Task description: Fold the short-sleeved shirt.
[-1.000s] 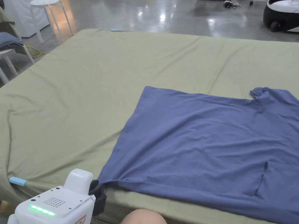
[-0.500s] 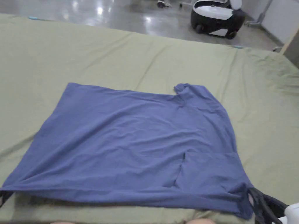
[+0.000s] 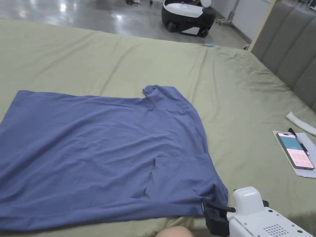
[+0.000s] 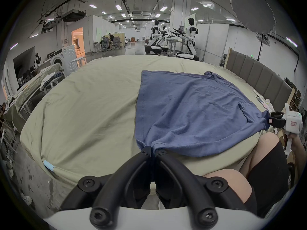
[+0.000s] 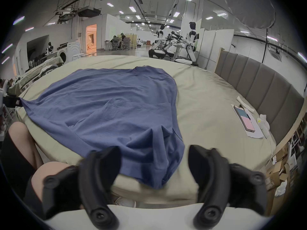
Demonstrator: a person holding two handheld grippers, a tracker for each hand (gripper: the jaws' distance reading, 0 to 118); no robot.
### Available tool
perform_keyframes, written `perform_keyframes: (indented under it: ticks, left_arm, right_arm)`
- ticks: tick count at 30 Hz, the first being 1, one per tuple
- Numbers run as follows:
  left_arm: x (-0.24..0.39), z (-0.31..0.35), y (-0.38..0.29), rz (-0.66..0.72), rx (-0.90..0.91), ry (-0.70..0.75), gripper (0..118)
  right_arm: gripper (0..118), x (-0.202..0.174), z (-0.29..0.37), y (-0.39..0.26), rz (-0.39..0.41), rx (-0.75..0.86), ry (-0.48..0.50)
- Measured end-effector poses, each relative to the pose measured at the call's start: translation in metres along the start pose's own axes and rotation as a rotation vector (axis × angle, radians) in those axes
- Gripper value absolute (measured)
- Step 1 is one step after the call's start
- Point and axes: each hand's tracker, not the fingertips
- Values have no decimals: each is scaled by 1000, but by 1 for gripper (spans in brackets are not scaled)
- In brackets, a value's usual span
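The blue short-sleeved shirt [image 3: 92,148] lies spread flat on the green bed [image 3: 247,92], its collar end toward the far side. In the left gripper view my left gripper [image 4: 152,150] is shut on a near corner of the shirt [image 4: 191,109] at the bed's edge. My right gripper [image 3: 207,207] sits at the other near corner. Its jaws stand wide apart in the right gripper view [image 5: 154,149], with the sleeve end of the shirt [image 5: 108,109] draped over the bed edge between them, unclamped.
A phone [image 3: 294,151] on a sheet of paper lies on the bed at the right, near a padded headboard [image 3: 290,40]. A robot base [image 3: 188,15] stands on the floor beyond the bed. The person's knee [image 3: 172,231] is at the near edge.
The head camera has swung right, from the left gripper's corner to the right gripper's corner. The shirt lies much as before on the bed.
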Motion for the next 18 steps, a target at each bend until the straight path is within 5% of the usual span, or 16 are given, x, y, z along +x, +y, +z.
perform_keyframes:
  ticks: [4,6,18]
  left_arm:
    - [-2,-4,0,-22,-17,-1,2]
    - [-5,-6,0,-23,-22,0,2]
    - [-21,-5,37,-48,-64,-25,2]
  right_arm:
    - [3,-4,-15,4,0,-18,6]
    - [3,-2,-15,3,-49,-32,67]
    - [3,38,17,27,-108,16,13]
